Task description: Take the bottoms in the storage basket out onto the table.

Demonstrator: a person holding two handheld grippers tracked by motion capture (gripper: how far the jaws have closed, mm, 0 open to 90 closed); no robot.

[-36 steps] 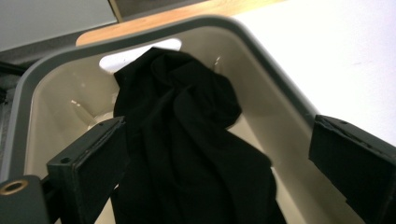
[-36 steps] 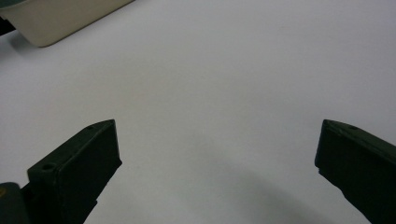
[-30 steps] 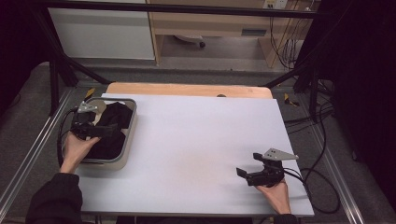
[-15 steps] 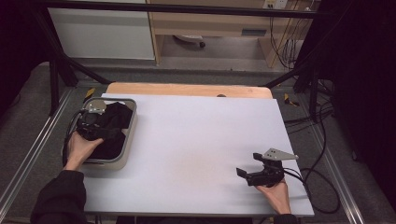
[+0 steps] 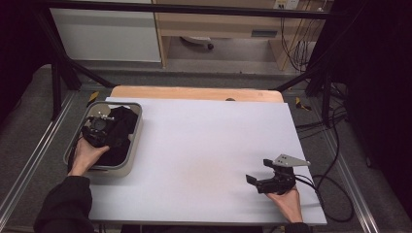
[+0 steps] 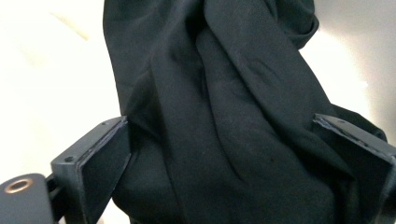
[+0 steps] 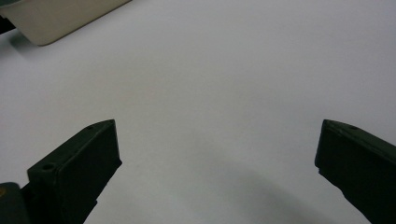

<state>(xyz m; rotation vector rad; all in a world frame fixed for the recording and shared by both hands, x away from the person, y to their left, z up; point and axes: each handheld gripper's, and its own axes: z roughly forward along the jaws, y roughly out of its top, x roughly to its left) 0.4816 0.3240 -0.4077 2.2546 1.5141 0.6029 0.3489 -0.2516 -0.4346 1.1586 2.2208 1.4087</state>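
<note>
at the left of the high view, the left gripper [image 5: 98,127] reaches down into a grey tray [image 5: 134,145] holding a bundle of black cloth [image 5: 120,138]. in the left gripper view its fingers [image 6: 100,161] stand wide apart, one at each lower corner of the frame, with folds of the black cloth [image 6: 233,116] lying between them and filling the centre; the fingers have not closed on the fabric. at the lower right of the high view, the right gripper [image 5: 257,181] rests low over the white tabletop [image 5: 209,150], well apart from the tray. in the right gripper view its fingers [image 7: 79,163] are spread wide with nothing between them, and a corner of the tray [image 7: 51,21] shows at the upper left.
</note>
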